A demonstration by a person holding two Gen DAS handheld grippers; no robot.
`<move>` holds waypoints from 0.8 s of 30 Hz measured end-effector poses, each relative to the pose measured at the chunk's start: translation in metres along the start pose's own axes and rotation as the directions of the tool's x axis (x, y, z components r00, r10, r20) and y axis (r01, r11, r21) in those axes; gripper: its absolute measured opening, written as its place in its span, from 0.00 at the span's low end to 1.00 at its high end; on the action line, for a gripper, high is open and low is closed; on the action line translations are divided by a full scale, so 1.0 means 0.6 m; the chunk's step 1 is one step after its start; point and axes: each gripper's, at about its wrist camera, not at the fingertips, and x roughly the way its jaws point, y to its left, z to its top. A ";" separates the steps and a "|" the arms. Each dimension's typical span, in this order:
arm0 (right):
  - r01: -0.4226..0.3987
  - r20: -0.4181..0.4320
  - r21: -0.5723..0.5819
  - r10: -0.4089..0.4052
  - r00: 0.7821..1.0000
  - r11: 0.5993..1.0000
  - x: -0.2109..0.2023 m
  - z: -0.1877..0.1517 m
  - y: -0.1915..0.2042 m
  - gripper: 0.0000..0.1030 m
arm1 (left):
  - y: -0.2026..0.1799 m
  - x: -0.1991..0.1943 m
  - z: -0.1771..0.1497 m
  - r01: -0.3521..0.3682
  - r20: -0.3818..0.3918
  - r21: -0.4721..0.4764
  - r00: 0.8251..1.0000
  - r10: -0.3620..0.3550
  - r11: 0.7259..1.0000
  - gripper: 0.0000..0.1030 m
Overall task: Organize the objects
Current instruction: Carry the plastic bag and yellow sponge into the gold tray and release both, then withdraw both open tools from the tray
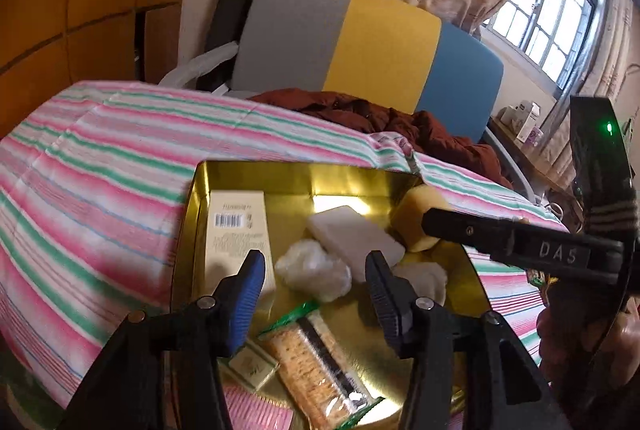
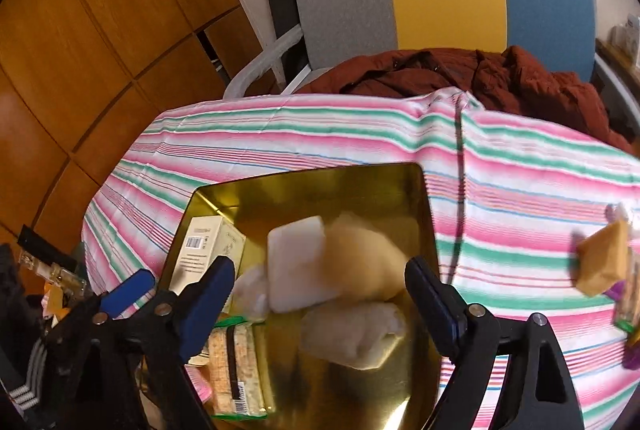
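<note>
Over gold tin (image 1: 280, 178) on striped cloth (image 1: 100, 158):

1. Left gripper (image 1: 316, 262): spread, nothing between pads, poised above crumpled white wrap (image 1: 312, 270).
2. Right gripper (image 2: 320, 264): spread wide, pads clear of all contents. Ahead of it, inside tin: blurred yellow block (image 2: 360, 258), lying against white bar (image 2: 296, 266).

Remaining item: second yellow block (image 2: 604, 258), out on cloth, well apart from tin toward right edge of right wrist view, beside purple items (image 2: 628, 350) too blurred to identify.

Handling, judged by appearance: probably sponge. Expect light, soft, compressible, not slippery, not fragile.

Grip procedure:
- Approach from above, jaws wide.
- Take hold across two opposite flat faces, at mid-length.
- Avoid corners, which are likely to fold and twist out.
- Close only until slight give, since excess squeeze may cause spring-back on release.
- Set down in free space of tin, clear of cracker packet (image 1: 320, 362), judged brittle.
</note>
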 end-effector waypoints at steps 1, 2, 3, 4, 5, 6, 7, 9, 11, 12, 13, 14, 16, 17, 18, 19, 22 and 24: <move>0.003 -0.004 0.000 -0.003 1.000 1.000 0.002 -0.003 0.000 0.85 | 0.002 0.000 -0.005 -0.002 -0.006 -0.009 1.000 0.002 1.000 0.51; 0.009 -0.014 -0.002 -0.009 1.000 1.000 0.006 -0.010 0.001 0.85 | 0.003 -0.001 -0.009 -0.006 -0.010 -0.013 1.000 0.006 1.000 0.51; 0.011 -0.023 -0.002 -0.011 1.000 1.000 0.010 -0.014 0.002 0.85 | 0.004 -0.003 -0.012 -0.012 -0.010 -0.014 1.000 0.012 1.000 0.51; 0.010 -0.034 0.000 -0.010 0.999 1.000 0.013 -0.022 0.002 0.85 | 0.004 -0.007 -0.015 -0.020 -0.007 -0.013 1.000 0.020 1.000 0.51; 0.012 -0.039 0.000 -0.012 0.999 1.000 0.014 -0.026 0.002 0.85 | 0.004 -0.011 -0.018 -0.023 -0.003 -0.011 1.000 0.023 1.000 0.51; 0.017 -0.041 -0.004 -0.017 0.999 1.000 0.013 -0.033 0.004 0.86 | 0.003 -0.017 -0.021 -0.029 0.004 -0.008 1.000 0.029 1.000 0.51; 0.021 -0.040 -0.006 -0.021 0.999 1.000 0.011 -0.038 0.004 0.87 | 0.005 -0.022 -0.023 -0.033 0.006 -0.008 0.999 0.033 0.999 0.51; 0.031 -0.026 -0.009 -0.032 0.999 0.999 -0.001 -0.049 0.007 0.93 | 0.005 -0.031 -0.027 -0.040 0.012 -0.009 0.999 0.040 0.999 0.51; 0.038 -0.009 -0.014 -0.038 0.999 0.999 -0.013 -0.057 0.011 0.96 | 0.004 -0.037 -0.030 -0.043 0.015 -0.007 0.999 0.043 0.999 0.51; 0.047 0.002 -0.018 -0.047 0.999 0.999 -0.021 -0.063 0.013 0.97 | 0.002 -0.040 -0.033 -0.045 0.014 -0.003 0.999 0.045 0.999 0.51; 0.052 0.010 -0.020 -0.052 0.999 0.998 -0.025 -0.065 0.014 0.97 | 0.001 -0.043 -0.036 -0.043 0.014 -0.001 0.999 0.043 0.999 0.51; 0.060 0.021 -0.025 -0.059 0.998 0.998 -0.032 -0.070 0.017 0.98 | 0.000 -0.044 -0.037 -0.043 0.013 0.000 0.999 0.043 0.999 0.51; 0.071 0.030 -0.029 -0.070 0.997 0.997 -0.039 -0.081 0.020 0.98 | -0.003 -0.049 -0.042 -0.047 0.012 0.007 0.999 0.047 0.999 0.51; 0.077 0.034 -0.031 -0.076 0.997 0.997 -0.041 -0.086 0.021 0.98 | -0.005 -0.052 -0.047 -0.046 0.012 0.010 0.999 0.046 0.999 0.51; 0.088 0.038 -0.034 -0.087 0.995 0.996 -0.044 -0.091 0.024 0.98 | -0.007 -0.055 -0.050 -0.048 0.012 0.014 0.999 0.047 0.999 0.51; 0.102 0.046 -0.039 -0.101 0.994 0.994 -0.047 -0.096 0.028 0.98 | -0.008 -0.057 -0.053 -0.050 0.013 0.019 0.999 0.050 0.999 0.51; 0.144 0.076 -0.053 -0.140 0.987 0.988 -0.057 -0.108 0.031 0.98 | -0.012 -0.064 -0.063 -0.067 0.019 0.035 0.998 0.067 0.997 0.51; 0.188 0.106 -0.073 -0.180 0.978 0.979 -0.066 -0.117 0.035 1.00 | -0.013 -0.064 -0.066 -0.078 0.014 0.035 0.997 0.078 0.996 0.51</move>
